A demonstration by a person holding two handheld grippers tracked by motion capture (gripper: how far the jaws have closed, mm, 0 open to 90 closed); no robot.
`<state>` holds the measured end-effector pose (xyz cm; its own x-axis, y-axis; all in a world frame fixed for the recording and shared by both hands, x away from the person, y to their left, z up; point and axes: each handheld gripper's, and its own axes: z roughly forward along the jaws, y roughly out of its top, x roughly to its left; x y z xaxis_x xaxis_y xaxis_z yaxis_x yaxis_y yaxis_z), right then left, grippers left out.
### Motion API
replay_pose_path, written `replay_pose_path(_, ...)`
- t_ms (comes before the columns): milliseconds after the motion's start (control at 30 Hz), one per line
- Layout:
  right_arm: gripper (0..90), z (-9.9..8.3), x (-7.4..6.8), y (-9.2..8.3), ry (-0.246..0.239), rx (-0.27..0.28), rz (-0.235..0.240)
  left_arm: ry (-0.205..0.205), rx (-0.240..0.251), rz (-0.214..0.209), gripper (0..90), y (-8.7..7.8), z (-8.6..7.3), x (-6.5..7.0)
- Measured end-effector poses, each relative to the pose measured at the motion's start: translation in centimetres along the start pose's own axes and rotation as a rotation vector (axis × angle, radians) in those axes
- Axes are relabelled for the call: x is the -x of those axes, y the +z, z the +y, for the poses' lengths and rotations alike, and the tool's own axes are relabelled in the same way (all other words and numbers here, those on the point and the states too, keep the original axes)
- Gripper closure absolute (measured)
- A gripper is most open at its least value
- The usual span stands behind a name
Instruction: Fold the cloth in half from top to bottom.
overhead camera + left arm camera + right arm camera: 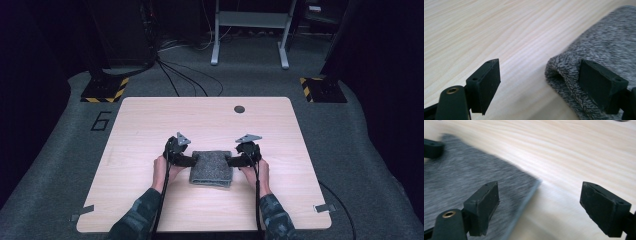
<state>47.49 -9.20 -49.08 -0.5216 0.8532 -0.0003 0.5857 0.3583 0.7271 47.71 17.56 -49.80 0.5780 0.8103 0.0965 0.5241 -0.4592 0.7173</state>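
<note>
Two sleeved forearms entering from the near edge, each hand carrying a black two-jaw gripper. Left gripper (pixel 191 160) at the left side of a folded grey knit cloth (pixel 212 167), right gripper (pixel 231 160) at its right side. Jaws of both stood apart, nothing pinched: in the left gripper view, one pad over the cloth's rounded folded edge (pixel 564 75), the other over bare wood; in the right gripper view, one pad above the cloth's flat corner (pixel 524 185), the other over the table. Cloth lay flat in a compact rectangle near the middle of the table (pixel 150 130), slightly toward the near edge. Judged state of work: folding apparently well advanced, stack already tidy; remaining, a further fold or a lift, neither begun. Cloth of fuzzy, heathered grey yarn, soft and thick, several layers at the fold. Tabletop of pale wood-grain laminate, smooth, with rounded corners. Farther off, a dark round grommet (pixel 239 109) near the far edge. Beyond, grey carpet, yellow-black striped bases (pixel 105 89), trailing cables.
</note>
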Motion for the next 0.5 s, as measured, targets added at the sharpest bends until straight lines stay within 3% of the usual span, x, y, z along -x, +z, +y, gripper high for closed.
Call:
replay_pose_path(167,15.2,0.0,0.4,2.1,-0.024,-0.076,-0.042,-0.032,-0.05,-0.009,18.2,1.4,-0.8,-0.4)
replay_pose_path(233,15.0,-0.1,0.2,2.5,-0.038,-0.089,-0.049,-0.055,-0.047,-0.019,18.1,1.5,-1.1,-0.6)
replay_pose_path(500,14.3,-0.1,0.6,3.1,-0.032,-0.088,-0.037,-0.085,-0.055,-0.03,18.0,1.4,-1.3,-0.7)
